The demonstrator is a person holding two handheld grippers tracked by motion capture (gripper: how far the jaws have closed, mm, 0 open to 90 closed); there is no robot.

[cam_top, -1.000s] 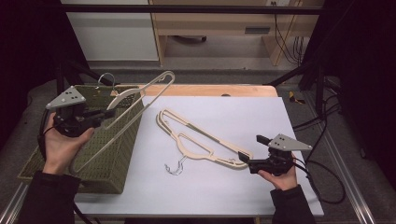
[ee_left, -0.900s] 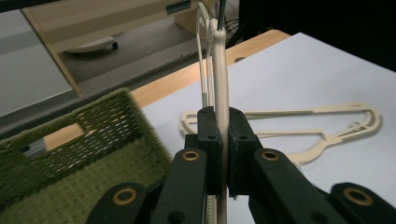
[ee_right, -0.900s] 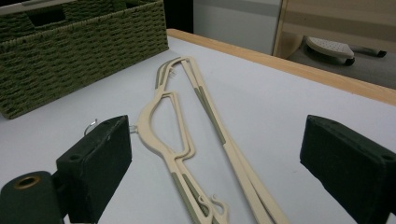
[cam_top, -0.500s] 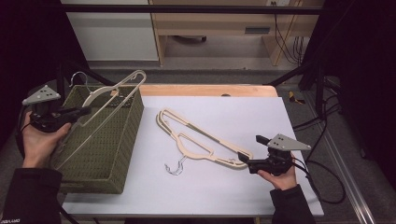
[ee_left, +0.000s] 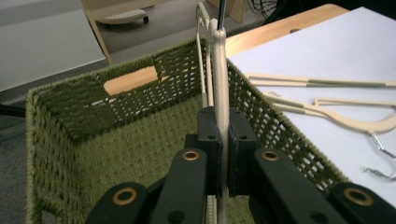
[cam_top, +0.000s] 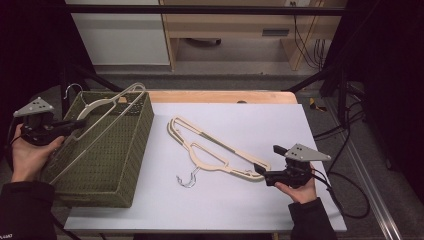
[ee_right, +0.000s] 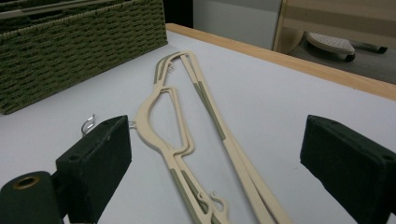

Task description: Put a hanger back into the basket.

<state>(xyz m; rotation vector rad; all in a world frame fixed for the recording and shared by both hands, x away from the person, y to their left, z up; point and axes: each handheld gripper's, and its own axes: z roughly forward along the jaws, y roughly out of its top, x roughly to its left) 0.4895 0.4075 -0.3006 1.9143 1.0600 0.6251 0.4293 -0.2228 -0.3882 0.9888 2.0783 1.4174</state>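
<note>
Hangers going into the basket, that's the job as far as I can read it. One cream hanger (cam_top: 102,120) is pinched in the left gripper (cam_top: 80,123), jaws pressed tight on a thin bar of it, and it hangs tilted over the green woven basket (cam_top: 131,165) at the left edge of the table, metal hook poking up past the basket's far left corner. In the left gripper view you can see the black pads clamped on either side of the bar with the basket's open inside right below.

So I'd call this the drop-off step, partly done. Next move probably calls for lowering the hanger until it lies inside the walls, then letting go. It's long compared to the basket, so I guess it needs to go in along the long side or it'll perch on the rim.

Two more hangers (cam_top: 215,150) lie on the white table (cam_top: 280,115) near the middle, overlapping. The right gripper (cam_top: 259,171) sits just by their near end with its jaws spread wide, nothing between them, looks ready to grab one.

Materials: hangers look like smooth hard plastic, flat and skinny, with greenish grip strips and wire hooks. Basket is coarse weave with a cut-out handle, table top is matte with a wood strip along the far edge
</note>
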